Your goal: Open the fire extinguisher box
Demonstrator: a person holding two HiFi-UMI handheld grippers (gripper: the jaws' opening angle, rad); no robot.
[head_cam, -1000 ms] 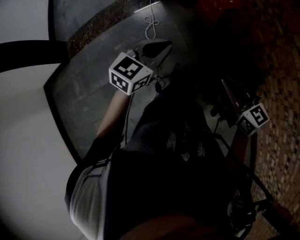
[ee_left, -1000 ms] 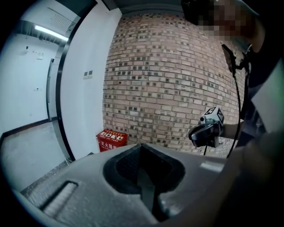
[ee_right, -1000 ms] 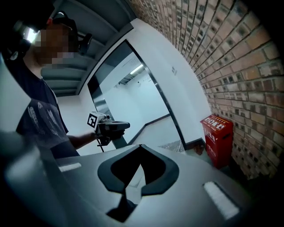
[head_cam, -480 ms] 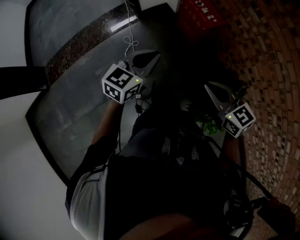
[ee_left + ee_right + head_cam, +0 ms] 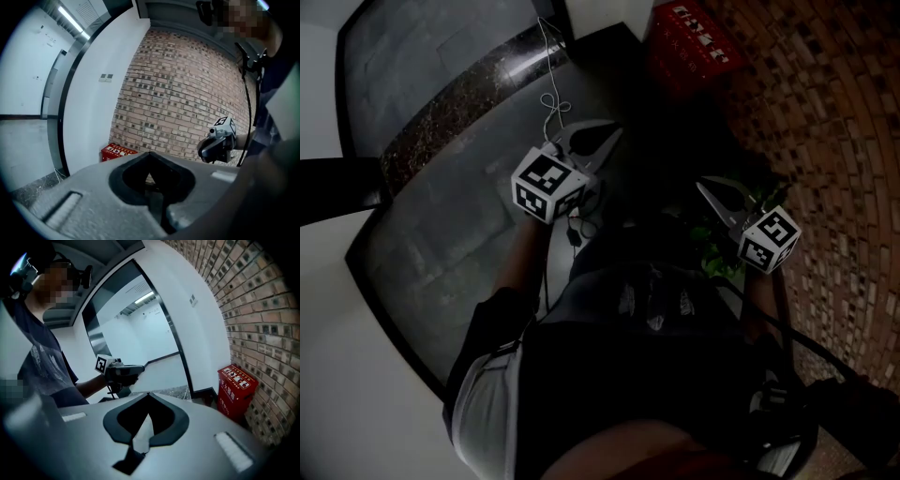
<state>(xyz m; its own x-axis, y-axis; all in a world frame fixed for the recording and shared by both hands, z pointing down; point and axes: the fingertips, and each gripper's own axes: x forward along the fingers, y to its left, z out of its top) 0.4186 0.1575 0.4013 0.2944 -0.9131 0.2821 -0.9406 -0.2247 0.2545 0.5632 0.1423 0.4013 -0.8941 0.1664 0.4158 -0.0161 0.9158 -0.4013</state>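
The red fire extinguisher box [image 5: 689, 47] stands on the floor against the brick wall, its lid down; it also shows low in the left gripper view [image 5: 117, 152] and in the right gripper view [image 5: 236, 390]. My left gripper [image 5: 617, 133] is held in the air, well short of the box, jaws together and empty [image 5: 150, 154]. My right gripper [image 5: 701, 185] hovers further right and nearer me, also closed on nothing [image 5: 149, 394]. Each gripper sees the other: the right gripper [image 5: 218, 143] and the left gripper [image 5: 119, 371].
The brick wall [image 5: 825, 141] runs along the right. A white wall corner [image 5: 93, 103] stands left of the box. A dark speckled stone strip [image 5: 459, 98] crosses the grey floor, with a white cord [image 5: 548, 103] lying on it. Green leaves [image 5: 722, 248] show below the right gripper.
The head view has swung toward the wall, and the red box has come into sight at the top. Both grippers have travelled along with me toward the box, still closed.
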